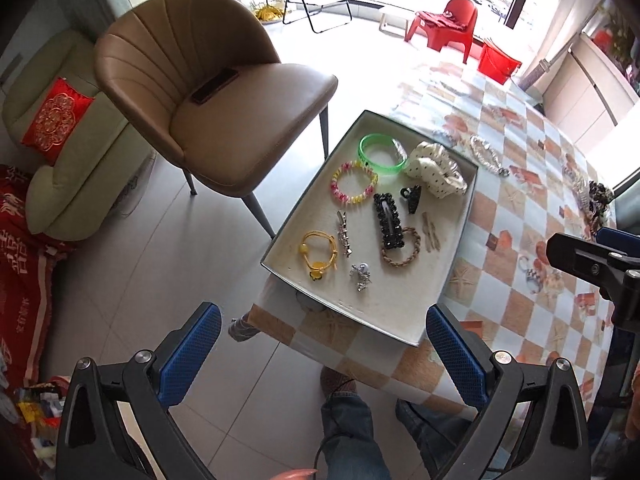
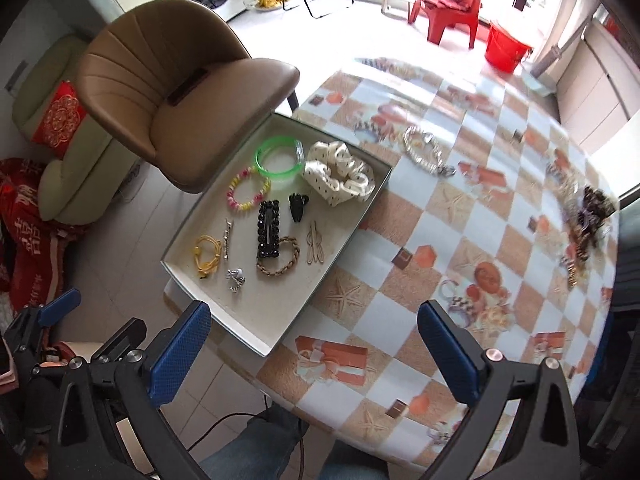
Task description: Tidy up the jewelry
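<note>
A shallow white tray lies at the table's near left edge. It holds a green bangle, a pink-yellow bead bracelet, a polka-dot scrunchie, a black beaded clip, a small black claw clip, a braided band, a yellow cord bracelet and small clips. A pearl bracelet and a jewelry pile lie on the tablecloth. My left gripper is open and empty in front of the tray. My right gripper is open and empty over the table's near edge.
A tan chair with a dark phone on its seat stands left of the table. A keyring lies on the checked tablecloth. My legs show below the table. A sofa with a red cushion stands at far left.
</note>
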`<state>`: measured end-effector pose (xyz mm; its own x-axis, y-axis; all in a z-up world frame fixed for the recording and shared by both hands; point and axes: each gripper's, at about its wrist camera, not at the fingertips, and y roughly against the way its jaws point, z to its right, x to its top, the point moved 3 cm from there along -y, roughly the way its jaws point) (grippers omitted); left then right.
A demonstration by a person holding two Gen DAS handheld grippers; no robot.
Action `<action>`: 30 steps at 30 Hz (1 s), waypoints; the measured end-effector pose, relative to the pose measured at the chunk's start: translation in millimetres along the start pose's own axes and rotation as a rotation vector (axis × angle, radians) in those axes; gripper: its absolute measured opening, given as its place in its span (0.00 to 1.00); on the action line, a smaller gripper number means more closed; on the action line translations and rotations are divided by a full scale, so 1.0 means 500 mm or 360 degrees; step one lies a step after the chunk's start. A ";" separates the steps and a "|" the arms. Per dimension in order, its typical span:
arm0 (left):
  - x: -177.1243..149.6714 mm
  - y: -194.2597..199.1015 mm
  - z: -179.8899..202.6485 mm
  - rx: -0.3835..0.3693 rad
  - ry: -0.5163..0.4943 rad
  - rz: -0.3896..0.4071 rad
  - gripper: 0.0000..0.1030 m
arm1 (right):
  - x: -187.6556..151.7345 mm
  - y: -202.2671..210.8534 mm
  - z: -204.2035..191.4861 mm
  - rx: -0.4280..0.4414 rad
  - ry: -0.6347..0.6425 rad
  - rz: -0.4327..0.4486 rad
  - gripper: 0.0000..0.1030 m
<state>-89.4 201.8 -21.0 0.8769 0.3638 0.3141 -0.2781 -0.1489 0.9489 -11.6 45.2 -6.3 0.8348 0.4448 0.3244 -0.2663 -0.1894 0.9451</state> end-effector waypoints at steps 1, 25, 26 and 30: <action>0.000 0.010 0.001 0.0001 0.0005 0.0003 1.00 | 0.001 0.009 -0.001 0.0002 0.0007 0.0006 1.00; 0.016 0.073 0.011 0.0020 0.0042 0.0053 1.00 | 0.014 0.068 -0.013 -0.0005 0.0092 0.0073 1.00; 0.016 0.073 0.011 0.0020 0.0042 0.0053 1.00 | 0.014 0.068 -0.013 -0.0005 0.0093 0.0073 1.00; 0.016 0.073 0.011 0.0020 0.0042 0.0054 1.00 | 0.015 0.069 -0.013 -0.0008 0.0096 0.0076 1.00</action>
<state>-90.2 194.4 15.9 0.8562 0.3827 0.3470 -0.3025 -0.1730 0.9373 -17.7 47.7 28.9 0.7906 0.4872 0.3710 -0.3079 -0.2074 0.9285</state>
